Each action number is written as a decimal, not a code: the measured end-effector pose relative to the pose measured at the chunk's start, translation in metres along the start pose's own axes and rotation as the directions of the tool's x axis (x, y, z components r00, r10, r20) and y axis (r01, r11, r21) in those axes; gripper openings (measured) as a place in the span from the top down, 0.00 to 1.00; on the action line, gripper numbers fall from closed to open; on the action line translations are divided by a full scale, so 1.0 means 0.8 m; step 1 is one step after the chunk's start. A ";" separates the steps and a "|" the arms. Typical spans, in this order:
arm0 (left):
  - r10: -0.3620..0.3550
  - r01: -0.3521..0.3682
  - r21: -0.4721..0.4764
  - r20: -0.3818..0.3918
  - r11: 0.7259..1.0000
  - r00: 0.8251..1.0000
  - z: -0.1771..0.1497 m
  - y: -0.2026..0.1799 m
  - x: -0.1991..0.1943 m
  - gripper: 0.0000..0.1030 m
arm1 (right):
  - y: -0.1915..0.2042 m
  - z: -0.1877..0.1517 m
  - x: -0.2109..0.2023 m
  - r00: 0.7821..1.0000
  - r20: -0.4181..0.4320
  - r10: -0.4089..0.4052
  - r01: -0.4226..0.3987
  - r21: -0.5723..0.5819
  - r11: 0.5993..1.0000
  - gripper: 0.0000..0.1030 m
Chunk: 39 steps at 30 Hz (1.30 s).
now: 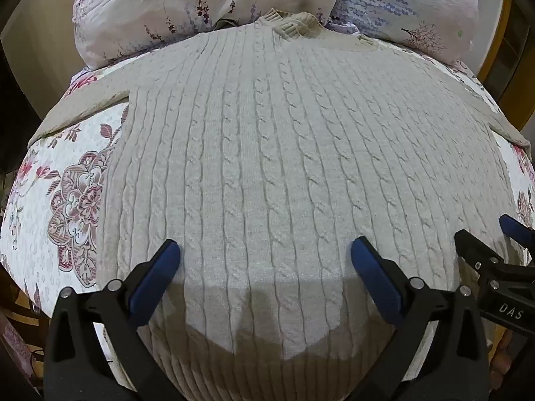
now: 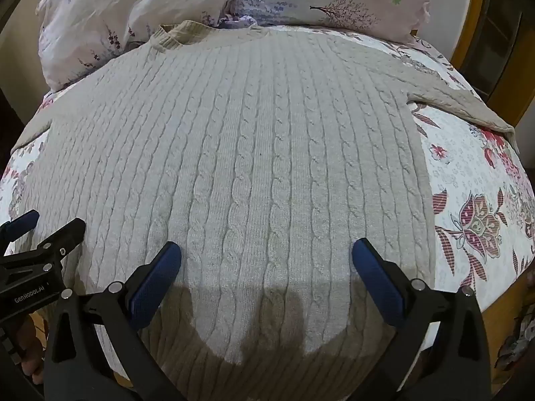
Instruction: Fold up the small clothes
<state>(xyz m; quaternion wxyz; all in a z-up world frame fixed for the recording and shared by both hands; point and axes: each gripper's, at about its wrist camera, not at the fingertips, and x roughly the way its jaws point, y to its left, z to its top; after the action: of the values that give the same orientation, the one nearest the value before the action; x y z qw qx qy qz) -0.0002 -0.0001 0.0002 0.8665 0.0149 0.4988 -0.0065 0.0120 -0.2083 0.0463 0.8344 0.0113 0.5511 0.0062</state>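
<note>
Flat on its back or front, a cream cable-knit sweater (image 1: pixel 267 153) lies spread over a floral quilt (image 1: pixel 67 200), body smooth, twisted cable ribs running from the hem up to a ribbed collar (image 1: pixel 294 23). Both sleeves are laid out sideways, one toward each edge of the bed; its right-hand sleeve (image 2: pixel 461 103) angles off toward the bed's side.

Both claws hang over the hem end of the garment, side by side. The left gripper (image 1: pixel 265 257) has its blue-padded fingers (image 1: pixel 160 267) spread wide with nothing between them but the knit below, and whether the tips touch the fabric cannot be told. The right gripper (image 2: pixel 266 257) is likewise spread wide and holds nothing, its pads (image 2: pixel 371 267) over the lower right part of the sweater's body. Each claw shows at the edge of the other's view, just beside it. The collar lies straight ahead of both claws, at the far end; the hem is directly under them, in their shadow.

Beyond the collar, two flowered pillows (image 2: pixel 133 10) rest against the head of the bed, touching the neck of the sweater. A wooden frame (image 2: pixel 474 33) shows at the far right.
</note>
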 end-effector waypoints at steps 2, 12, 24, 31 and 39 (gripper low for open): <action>0.000 0.000 -0.001 -0.001 1.000 1.000 0.000 0.000 0.000 0.02 | 0.001 -0.001 0.000 1.000 -0.002 -0.009 0.009 -0.007 1.000 0.01; 0.001 -0.001 0.000 0.000 1.000 1.000 0.000 0.000 0.000 0.02 | 0.000 0.002 0.000 1.000 0.003 -0.007 0.007 -0.006 1.000 0.01; 0.001 -0.001 0.000 0.002 1.000 1.000 0.000 0.000 0.000 0.02 | 0.001 0.001 0.001 1.000 0.007 -0.007 0.007 -0.002 1.000 0.01; 0.002 -0.002 0.001 0.003 1.000 1.000 0.000 0.000 0.000 0.02 | -0.001 0.000 0.000 1.000 0.008 -0.007 0.007 -0.002 1.000 0.01; 0.002 -0.002 0.001 0.004 1.000 1.000 0.000 0.000 0.000 0.02 | 0.000 0.000 0.000 1.000 0.010 -0.007 0.007 -0.002 1.000 0.01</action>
<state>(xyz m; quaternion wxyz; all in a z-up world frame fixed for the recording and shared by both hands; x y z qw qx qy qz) -0.0002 -0.0002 0.0003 0.8675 0.0158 0.4972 -0.0060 0.0117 -0.2086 0.0462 0.8371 0.0085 0.5470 0.0038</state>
